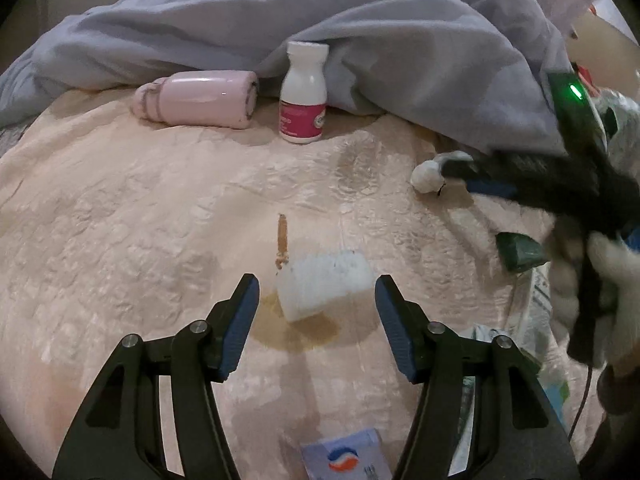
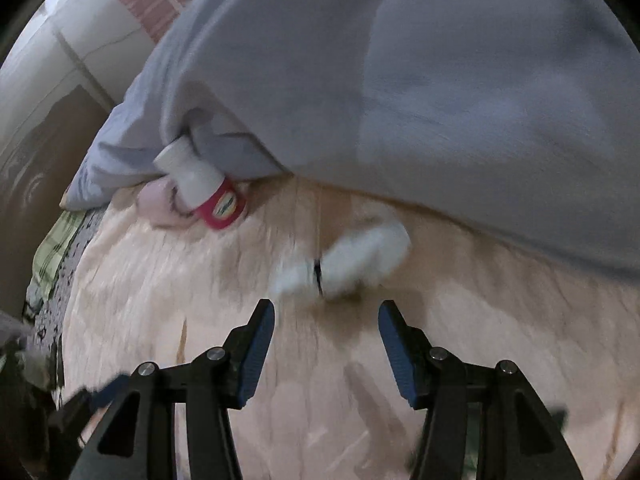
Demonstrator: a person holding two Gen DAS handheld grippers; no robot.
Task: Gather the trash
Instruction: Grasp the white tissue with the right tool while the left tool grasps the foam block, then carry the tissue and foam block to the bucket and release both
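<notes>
On the peach bedspread a white ribbed plastic cup lies on its side over a brown stain, just ahead of and between the fingers of my open left gripper. A crumpled white tissue wad lies at the right; it shows blurred in the right wrist view, just ahead of my open, empty right gripper. The right gripper's body reaches in from the right in the left wrist view. A thin brown stick lies beyond the cup.
A white bottle with a pink label stands by a pink flask lying on its side, both against a rumpled grey-blue duvet. A green packet and papers lie at the right. A blue-and-white pack is at the near edge.
</notes>
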